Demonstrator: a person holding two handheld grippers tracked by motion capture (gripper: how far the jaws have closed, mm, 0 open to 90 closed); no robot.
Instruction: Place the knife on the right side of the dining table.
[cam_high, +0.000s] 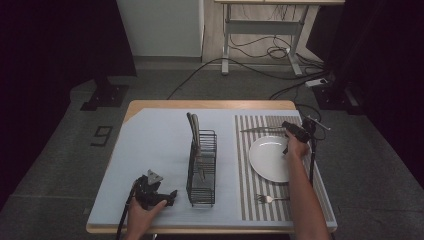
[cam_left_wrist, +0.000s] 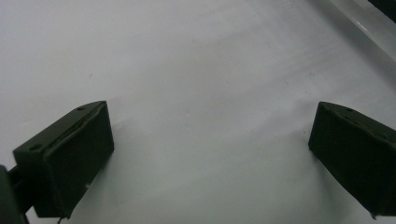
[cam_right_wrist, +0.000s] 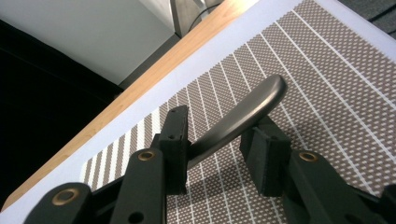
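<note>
In the high view, we see the knife (cam_high: 260, 130) lying on the striped mat (cam_high: 250, 195), along its far edge, just beyond the white plate (cam_high: 267, 162). The right gripper (cam_high: 289, 131) is at the handle end of this knife. A fork (cam_high: 270, 199) lies on the near part of the mat. In the middle of the table (cam_high: 150, 145) stands a black wire rack (cam_high: 202, 165) with two utensil handles rising from it. The left gripper (cam_high: 170, 196) rests near the front edge, left of the rack.

In the left gripper view, we see the two black jaws wide apart, with nothing between them, over the pale table cover (cam_left_wrist: 196, 70).

In the right gripper view, the knife handle (cam_right_wrist: 243, 116) runs between the jaws of the right gripper (cam_right_wrist: 215, 144). The jaws are partly open: the handle touches the left pad, and a small gap separates it from the right pad, so we cannot say it is clamped.
</note>
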